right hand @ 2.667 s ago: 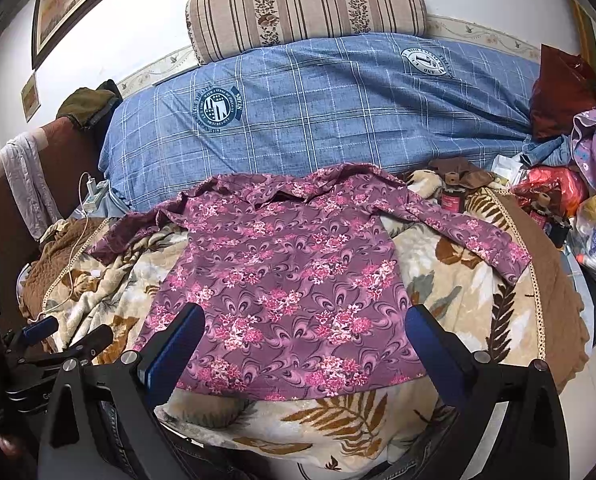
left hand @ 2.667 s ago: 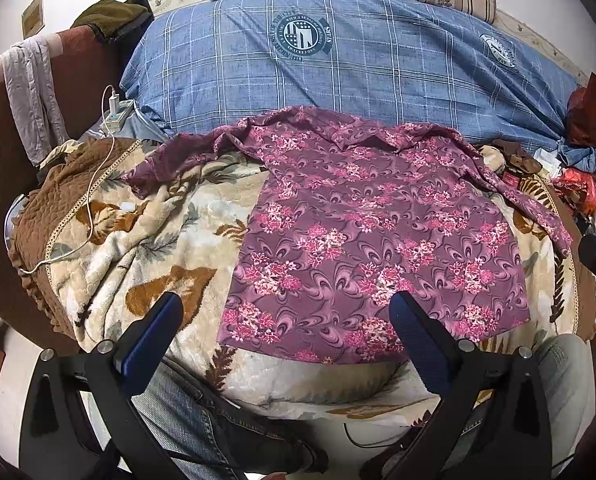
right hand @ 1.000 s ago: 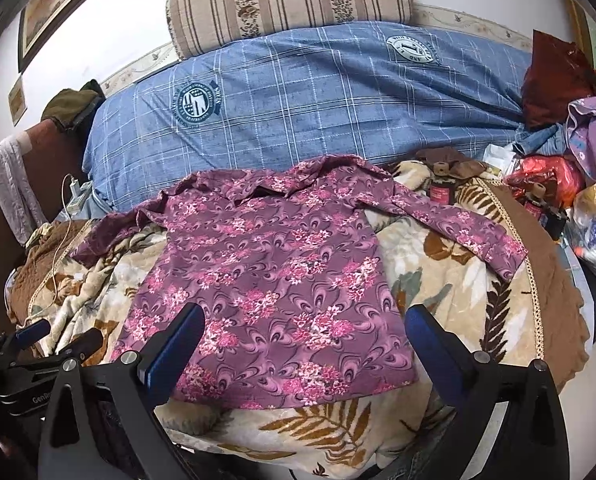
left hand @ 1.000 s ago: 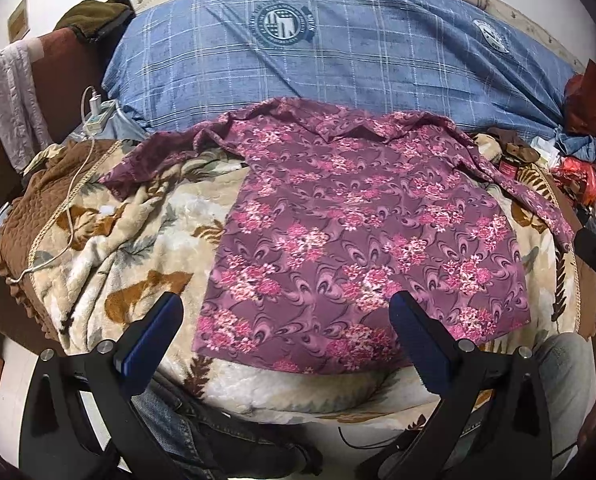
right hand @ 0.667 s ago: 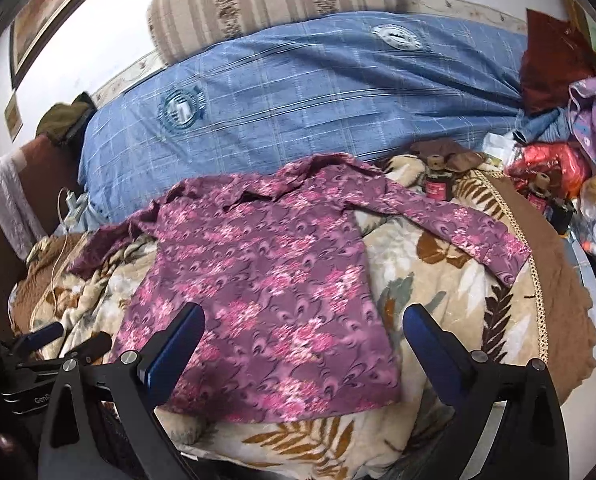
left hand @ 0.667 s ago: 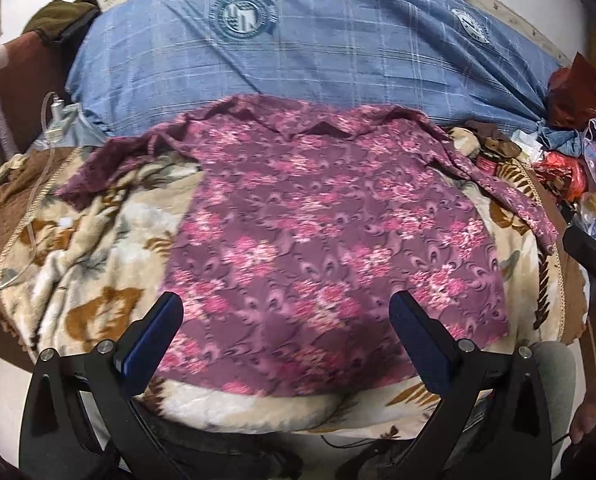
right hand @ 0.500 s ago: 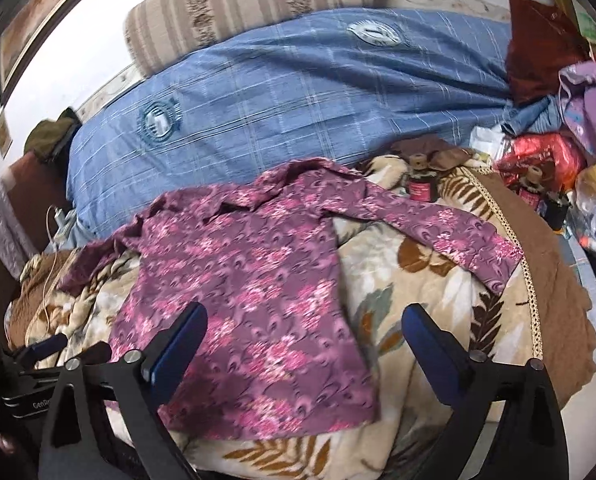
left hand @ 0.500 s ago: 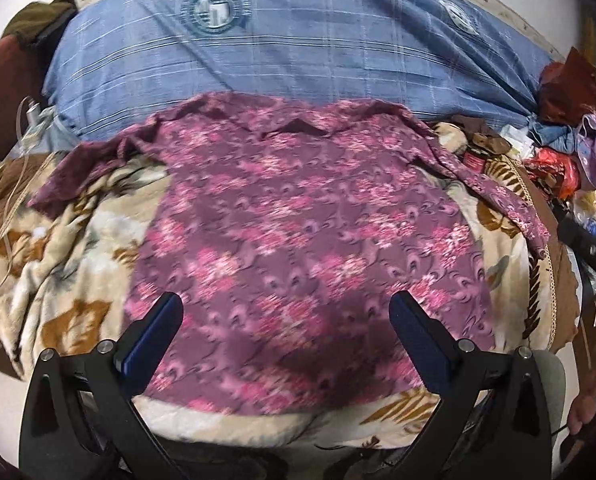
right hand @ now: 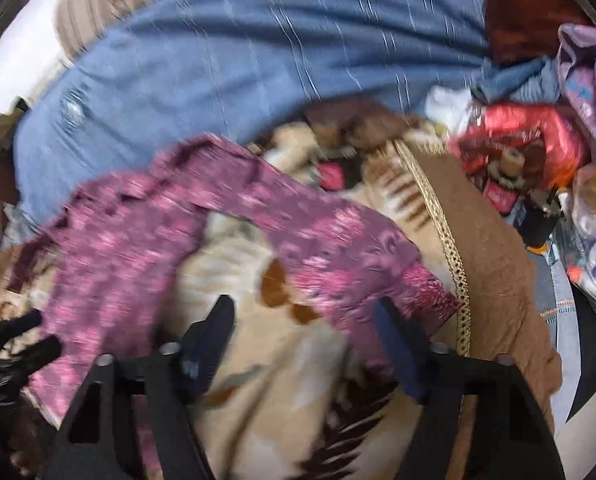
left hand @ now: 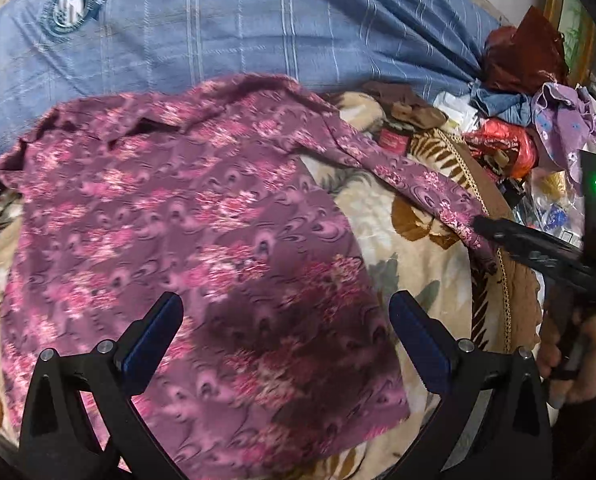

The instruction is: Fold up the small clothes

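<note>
A purple floral long-sleeved shirt [left hand: 202,240] lies flat on a beige leaf-print blanket [left hand: 402,216]. My left gripper [left hand: 286,316] is open and empty, low over the shirt's lower body. Its right sleeve [right hand: 338,248] stretches out toward the blanket's brown border. My right gripper [right hand: 302,324] is open and empty, just short of the sleeve's cuff end; this view is blurred. The right gripper also shows in the left wrist view [left hand: 538,252], held in a hand by the cuff.
A blue plaid cover [left hand: 226,28] lies behind the shirt, with a striped pillow [right hand: 98,4] above it. A pile of clothes, red bags and small bottles [right hand: 530,144] crowds the right side. A small red jar [left hand: 392,138] stands near the sleeve.
Both grippers have moved forward and to the right. The left one now hovers over the shirt's body. The right one has swung toward the right sleeve's cuff. Both stay open.
</note>
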The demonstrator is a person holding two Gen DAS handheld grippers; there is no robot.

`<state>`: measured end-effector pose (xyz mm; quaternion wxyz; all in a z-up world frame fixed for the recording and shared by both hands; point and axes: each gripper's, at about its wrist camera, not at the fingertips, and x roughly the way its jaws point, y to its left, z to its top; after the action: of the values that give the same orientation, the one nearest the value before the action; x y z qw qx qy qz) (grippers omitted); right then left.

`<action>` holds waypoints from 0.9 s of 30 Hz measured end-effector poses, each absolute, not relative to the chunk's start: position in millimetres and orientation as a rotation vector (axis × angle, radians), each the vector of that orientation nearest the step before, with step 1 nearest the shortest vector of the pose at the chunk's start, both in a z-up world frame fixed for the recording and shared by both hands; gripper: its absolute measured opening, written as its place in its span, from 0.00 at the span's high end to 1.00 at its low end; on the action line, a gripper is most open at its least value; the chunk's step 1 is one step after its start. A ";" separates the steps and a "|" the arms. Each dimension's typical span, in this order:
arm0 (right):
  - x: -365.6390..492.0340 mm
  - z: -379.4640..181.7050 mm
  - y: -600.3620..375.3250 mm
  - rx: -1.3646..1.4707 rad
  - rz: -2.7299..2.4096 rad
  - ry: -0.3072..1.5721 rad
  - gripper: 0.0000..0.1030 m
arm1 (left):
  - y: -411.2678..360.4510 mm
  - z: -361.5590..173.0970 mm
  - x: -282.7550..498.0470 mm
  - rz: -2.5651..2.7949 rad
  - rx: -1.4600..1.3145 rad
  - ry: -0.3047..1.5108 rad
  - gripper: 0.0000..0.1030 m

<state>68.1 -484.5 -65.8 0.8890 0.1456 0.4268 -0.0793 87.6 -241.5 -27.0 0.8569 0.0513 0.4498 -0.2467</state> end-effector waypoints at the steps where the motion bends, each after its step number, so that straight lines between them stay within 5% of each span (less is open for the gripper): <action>1: 77.6 -74.7 -482.9 0.265 -0.178 0.915 0.34 | -244.7 -30.6 90.0 -0.521 0.107 0.954 0.00; 3: 92.8 -93.1 -477.3 0.148 -0.245 0.985 0.36 | -249.5 -36.2 93.5 -0.528 0.105 0.966 0.00; 6: 100.7 -105.7 -480.1 0.118 -0.244 1.059 0.73 | -255.3 -40.7 94.0 -0.544 0.103 0.976 0.00; 8: 93.2 -87.7 -485.3 0.163 -0.209 1.035 0.82 | -262.0 -40.5 91.0 -0.572 0.102 0.972 0.00; 16: 105.5 -35.5 -549.3 0.382 -0.019 1.076 0.91 | -326.6 -46.6 89.9 -0.835 -0.064 1.048 0.00; 27: 116.5 -28.6 -552.5 0.694 0.211 1.119 0.92 | -384.7 -33.7 54.6 -0.974 -0.079 0.873 0.00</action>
<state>116.5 -552.5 -28.6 0.7859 0.3218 0.5190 0.0977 54.6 -384.7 -33.7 0.7929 -0.0367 0.4059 -0.4530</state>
